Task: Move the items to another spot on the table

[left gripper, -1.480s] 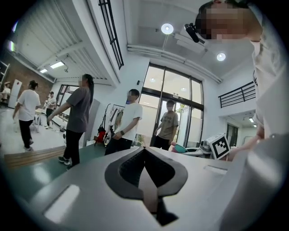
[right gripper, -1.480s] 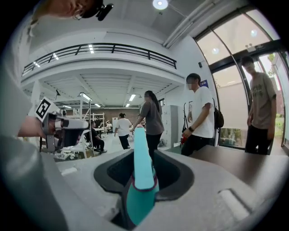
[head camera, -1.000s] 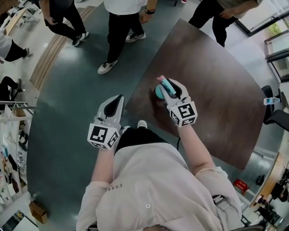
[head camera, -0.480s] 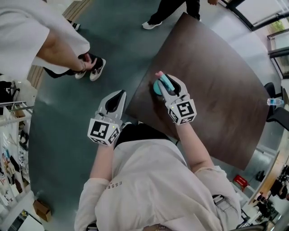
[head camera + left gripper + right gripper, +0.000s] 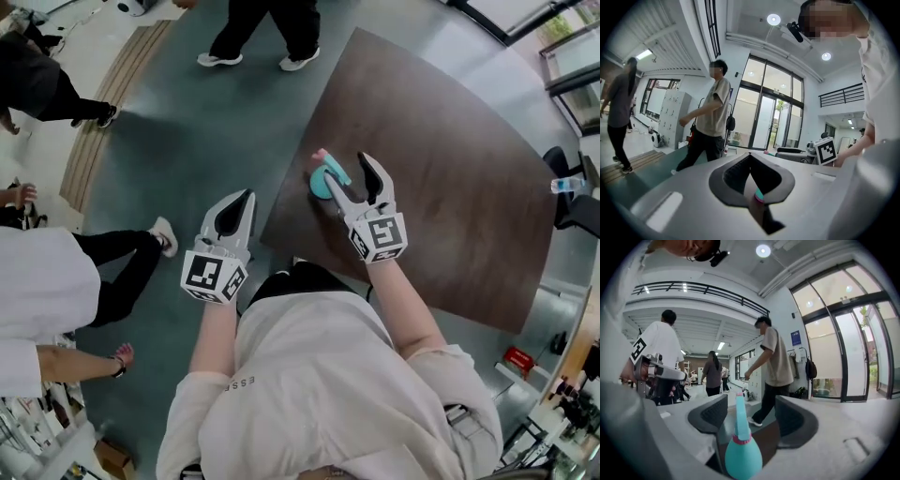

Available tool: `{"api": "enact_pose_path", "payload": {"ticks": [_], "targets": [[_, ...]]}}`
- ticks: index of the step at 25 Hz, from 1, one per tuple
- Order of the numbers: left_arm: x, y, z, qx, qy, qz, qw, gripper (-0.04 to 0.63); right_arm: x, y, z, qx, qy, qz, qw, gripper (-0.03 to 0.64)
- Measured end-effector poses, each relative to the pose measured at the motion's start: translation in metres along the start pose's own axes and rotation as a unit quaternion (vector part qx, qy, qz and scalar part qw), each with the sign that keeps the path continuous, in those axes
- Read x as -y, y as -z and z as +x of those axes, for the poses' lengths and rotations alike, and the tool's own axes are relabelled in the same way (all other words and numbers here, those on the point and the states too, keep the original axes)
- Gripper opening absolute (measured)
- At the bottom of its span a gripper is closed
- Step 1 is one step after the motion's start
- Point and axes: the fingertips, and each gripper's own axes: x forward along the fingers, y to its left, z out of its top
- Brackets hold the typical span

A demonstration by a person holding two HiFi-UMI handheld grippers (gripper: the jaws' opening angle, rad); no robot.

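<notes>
So, the right gripper has just been opening its jaws and they're now spread wide. The teal squeeze bulb stands between them with neither pad pressing on it, so to me it looks set down and let go. It sits on the dark table, close to the edge nearest the person.

My take on finishing the release cleanly: pull that gripper straight back along its own line and keep the jaws wide. Don't swing sideways, since a rounded bulb would probably tip if a pad clips the spout.

In the right gripper view the bulb rests on its fat end, pink collar above that, pale blue nozzle pointing up. So its long axis is pretty much vertical.

The left gripper hangs out over the floor beside the table, jaws closed together, apparently carrying nothing
</notes>
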Motion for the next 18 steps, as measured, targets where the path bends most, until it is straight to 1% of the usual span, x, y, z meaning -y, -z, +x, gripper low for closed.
{"api": "enact_pose_path", "payload": {"ticks": [3, 5, 6, 7, 9, 10, 13, 16, 18], "targets": [[0.008, -0.005, -0.002, 0.002, 0.029, -0.001, 0.9996, 0.017, 0.009, -0.028, -0.031, 0.042, 0.029, -0.017, 0.999, 0.296], [0.015, -0.009, -0.003, 0.001, 0.049, 0.004, 0.9988, 0.017, 0.022, -0.041, -0.061, 0.065, 0.07, -0.005, 0.995, 0.282], [0.018, -0.011, -0.004, 0.001, 0.055, 0.005, 0.9984, 0.017, 0.028, -0.043, -0.076, 0.068, 0.093, 0.003, 0.993, 0.228], [0.022, -0.012, -0.007, 0.002, 0.062, 0.006, 0.9981, 0.017, 0.031, -0.041, -0.092, 0.065, 0.114, 0.009, 0.991, 0.125], [0.032, -0.011, -0.016, 0.005, 0.076, 0.003, 0.9971, 0.017, 0.03, -0.032, -0.123, 0.055, 0.144, 0.014, 0.988, 0.0], [0.039, -0.01, -0.022, 0.005, 0.083, 0.001, 0.9965, 0.017, 0.026, -0.028, -0.137, 0.051, 0.153, 0.016, 0.987, -0.009], [0.061, -0.005, -0.037, 0.003, 0.109, 0.003, 0.994, 0.017, 0.008, -0.024, -0.174, 0.043, 0.171, 0.019, 0.984, -0.009], [0.081, 0.002, -0.047, 0.003, 0.143, 0.007, 0.9897, 0.017, -0.008, -0.013, -0.204, 0.033, 0.196, 0.021, 0.98, -0.009], [0.095, 0.013, -0.056, -0.004, 0.161, 0.005, 0.987, 0.017, -0.02, -0.004, -0.225, 0.022, 0.208, 0.026, 0.978, -0.009]]}}
